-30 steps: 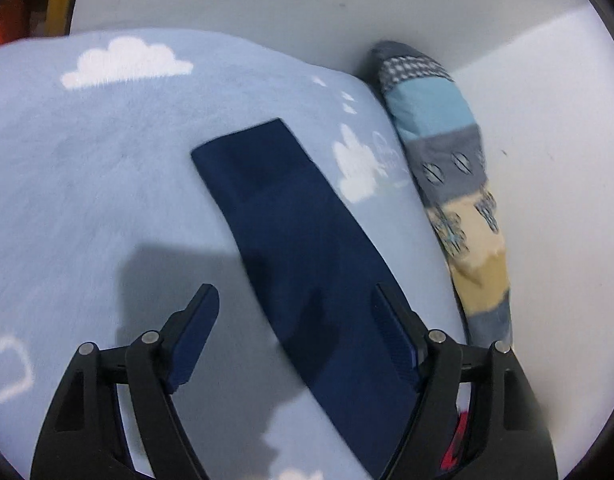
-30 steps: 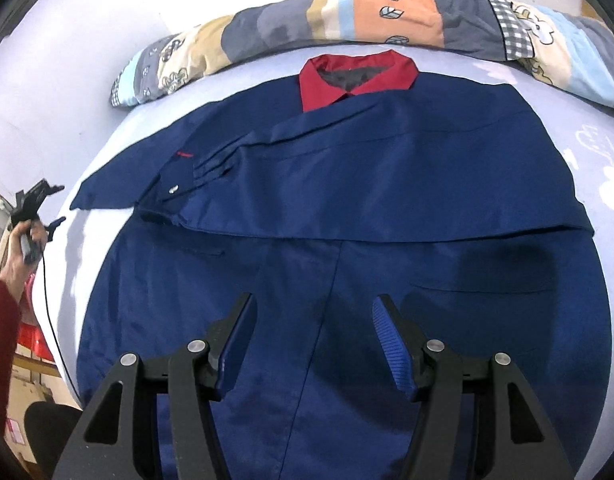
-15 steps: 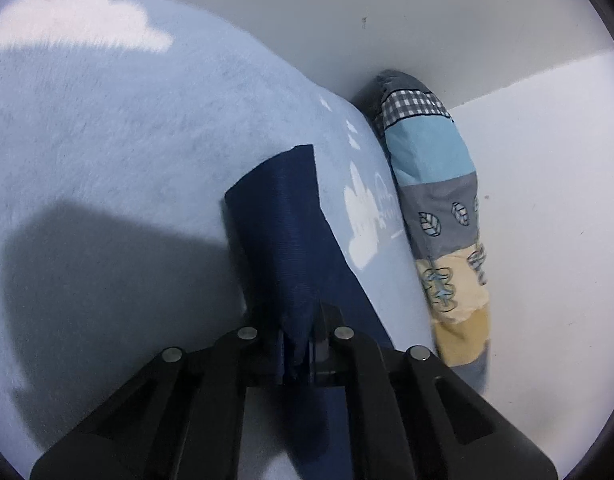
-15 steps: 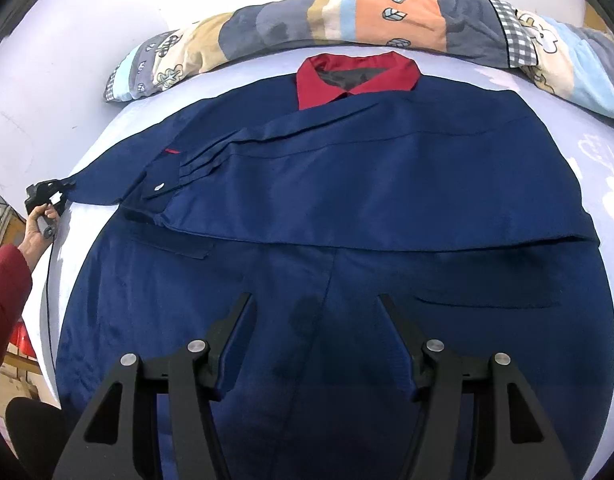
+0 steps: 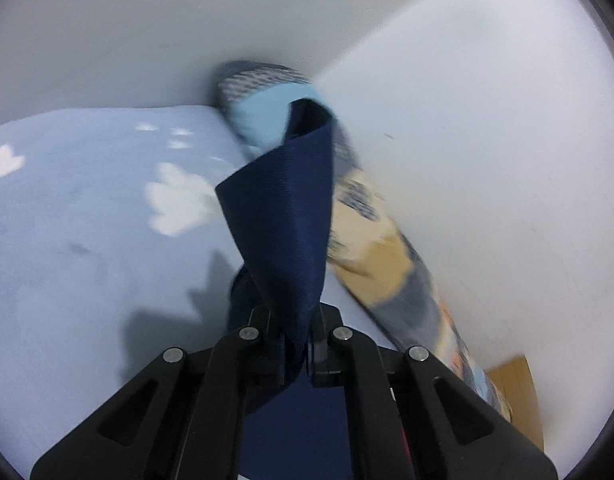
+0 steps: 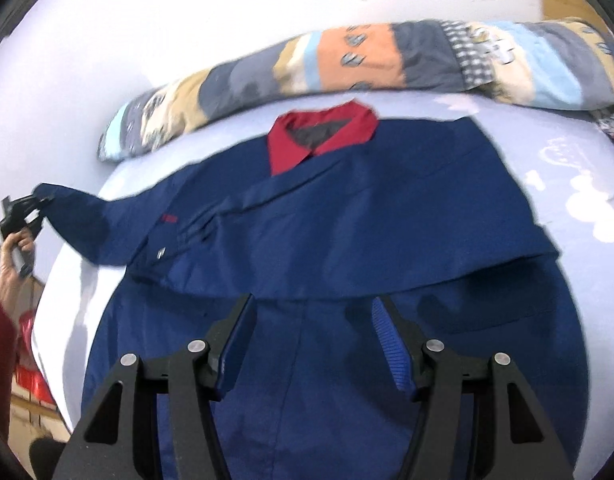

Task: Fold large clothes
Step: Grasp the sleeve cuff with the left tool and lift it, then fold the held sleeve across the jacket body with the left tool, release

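Note:
A large navy shirt (image 6: 347, 240) with a red collar (image 6: 323, 132) lies spread on the light blue bed sheet (image 6: 567, 184), one sleeve folded across its chest. My left gripper (image 5: 297, 354) is shut on the cuff end of the other navy sleeve (image 5: 287, 216) and holds it lifted off the sheet; it also shows at the far left of the right wrist view (image 6: 25, 216). My right gripper (image 6: 311, 340) is open and empty, hovering over the lower front of the shirt.
A patchwork bolster pillow (image 6: 387, 60) lies along the white wall behind the shirt, also in the left wrist view (image 5: 383, 256). The sheet (image 5: 87, 240) has white cloud prints. The bed edge and red items (image 6: 31, 368) are at the left.
My left gripper closed on the sleeve end and has lifted it up off the sheet. My right gripper stayed open and moved forward over the shirt.

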The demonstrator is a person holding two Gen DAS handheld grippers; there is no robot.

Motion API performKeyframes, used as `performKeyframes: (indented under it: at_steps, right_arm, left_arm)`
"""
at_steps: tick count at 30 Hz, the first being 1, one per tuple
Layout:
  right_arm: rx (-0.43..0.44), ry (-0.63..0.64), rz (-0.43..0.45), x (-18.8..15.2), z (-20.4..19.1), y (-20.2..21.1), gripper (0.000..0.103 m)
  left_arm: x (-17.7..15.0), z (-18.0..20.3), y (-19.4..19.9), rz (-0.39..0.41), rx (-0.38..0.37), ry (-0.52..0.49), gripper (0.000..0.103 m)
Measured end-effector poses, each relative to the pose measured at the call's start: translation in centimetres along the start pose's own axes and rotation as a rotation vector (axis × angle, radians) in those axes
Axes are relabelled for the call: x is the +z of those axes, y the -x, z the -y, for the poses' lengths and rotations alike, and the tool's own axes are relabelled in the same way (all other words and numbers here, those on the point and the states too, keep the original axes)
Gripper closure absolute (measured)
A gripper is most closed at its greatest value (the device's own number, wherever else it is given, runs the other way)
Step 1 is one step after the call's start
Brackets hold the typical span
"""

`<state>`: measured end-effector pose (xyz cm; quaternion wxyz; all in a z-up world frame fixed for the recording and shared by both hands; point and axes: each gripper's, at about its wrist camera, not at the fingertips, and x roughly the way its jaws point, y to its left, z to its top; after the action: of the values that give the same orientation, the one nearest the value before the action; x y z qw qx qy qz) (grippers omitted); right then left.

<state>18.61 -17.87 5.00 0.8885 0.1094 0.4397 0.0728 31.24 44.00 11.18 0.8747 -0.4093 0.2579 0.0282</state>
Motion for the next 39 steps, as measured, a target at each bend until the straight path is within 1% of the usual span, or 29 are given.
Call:
performKeyframes:
  at_steps: [2, 5, 6, 7, 8, 12, 16, 19, 20, 22, 25, 28, 30, 31, 33, 34, 35, 36, 37, 39]
  right_arm:
    - [-0.005, -0.037, 0.033, 0.4, 1.1, 1.1, 0.040]
    - [0.000, -0.094, 0.075, 0.9, 2.7, 2.6, 0.040]
    - [0.002, -0.107, 0.088, 1.0, 3.2, 3.1, 0.040]
    - [0.000, -0.126, 0.107, 1.0, 3.8, 3.7, 0.040]
    - [-0.002, -0.138, 0.121, 1.1, 4.3, 4.2, 0.040]
    - [-0.003, -0.179, 0.172, 1.0, 6.2, 6.2, 0.040]
    - [0.000, -0.226, 0.211, 0.9, 8.3, 7.9, 0.039]
    - [-0.002, -0.262, 0.231, 0.6, 9.8, 8.9, 0.039]
    - [-0.005, -0.273, 0.236, 0.5, 10.4, 9.2, 0.039]
    - [-0.023, -0.296, 0.249, 0.3, 11.5, 9.8, 0.039]
    - [-0.021, -0.330, 0.249, 0.1, 13.0, 10.3, 0.039]
    - [-0.024, -0.349, 0.258, 0.1, 13.9, 10.8, 0.039]
    - [-0.019, -0.358, 0.268, 0.1, 14.2, 11.0, 0.039]
    - [-0.018, -0.359, 0.270, 0.1, 14.1, 11.1, 0.039]
    - [-0.020, -0.356, 0.273, 0.1, 14.0, 11.1, 0.039]
    - [-0.017, -0.351, 0.272, 0.1, 13.9, 11.0, 0.039]
    - [-0.018, -0.349, 0.272, 0.1, 13.9, 11.0, 0.039]
    - [-0.020, -0.346, 0.271, 0.1, 13.8, 10.9, 0.039]
    - [-0.020, -0.346, 0.271, 0.1, 13.8, 10.9, 0.039]
    - [-0.021, -0.354, 0.274, 0.1, 13.9, 11.0, 0.039]
  left_arm:
    - [-1.1, 3.6, 0.8, -0.017, -0.037, -0.040, 0.098]
    - [-3.8, 9.9, 1.8, -0.062, -0.102, -0.108, 0.098]
    - [-4.9, 12.1, 2.1, -0.076, -0.112, -0.137, 0.098]
    - [-6.3, 14.8, 2.4, -0.097, -0.138, -0.168, 0.098]
    - [-7.2, 16.4, 2.4, -0.113, -0.155, -0.186, 0.098]
    - [-12.8, 25.4, 2.3, -0.201, -0.231, -0.287, 0.098]
    - [-18.3, 31.9, 1.5, -0.274, -0.294, -0.361, 0.098]
    - [-23.5, 34.9, -0.8, -0.350, -0.331, -0.380, 0.098]
    - [-25.1, 35.5, -1.7, -0.367, -0.329, -0.391, 0.098]
    - [-29.6, 36.3, -3.7, -0.399, -0.300, -0.426, 0.098]
    - [-35.7, 35.6, -7.9, -0.454, -0.212, -0.487, 0.098]
    - [-42.8, 33.8, -12.2, -0.556, -0.116, -0.505, 0.098]
    - [-47.4, 33.2, -12.9, -0.613, -0.069, -0.513, 0.098]
    - [-49.5, 32.8, -13.5, -0.638, -0.033, -0.545, 0.098]
    - [-52.7, 33.2, -13.2, -0.635, -0.003, -0.637, 0.092]
    - [-53.8, 33.6, -12.9, -0.619, 0.009, -0.696, 0.083]
    - [-54.9, 34.0, -12.5, -0.615, 0.021, -0.758, 0.067]
    - [-55.4, 34.1, -12.0, -0.624, 0.006, -0.788, 0.058]
    - [-55.8, 34.4, -11.4, -0.637, -0.027, -0.824, 0.049]
    - [-56.1, 35.4, -9.8, -0.652, -0.091, -0.887, 0.048]
